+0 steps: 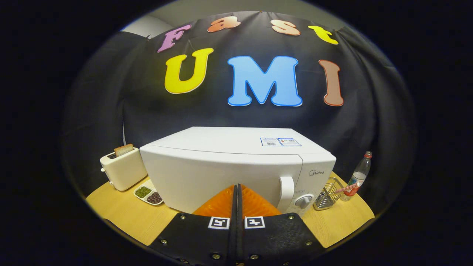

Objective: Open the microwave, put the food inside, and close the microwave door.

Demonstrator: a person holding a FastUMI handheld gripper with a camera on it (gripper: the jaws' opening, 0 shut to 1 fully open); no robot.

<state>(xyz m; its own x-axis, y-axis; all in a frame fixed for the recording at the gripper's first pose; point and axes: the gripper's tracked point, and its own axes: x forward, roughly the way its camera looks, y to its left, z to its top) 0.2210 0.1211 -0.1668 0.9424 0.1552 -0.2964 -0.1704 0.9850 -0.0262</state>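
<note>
The tongs (237, 187) are pressed together, empty, facing the closed microwave (236, 166) on the counter (122, 214). Opening first, I judge: spread them, shift toward the door handle (286, 192) just beside their tips, and pull. A toaster (123, 168), bean dish (148, 194), wire basket (327, 197) and bottle (359, 175) flank it; the door's swing looks unobstructed.

The gripper (237, 190) points level and straight ahead, its two fingers (221, 205) pressed flat against each other along their whole length, tips meeting, nothing held between them.
</note>
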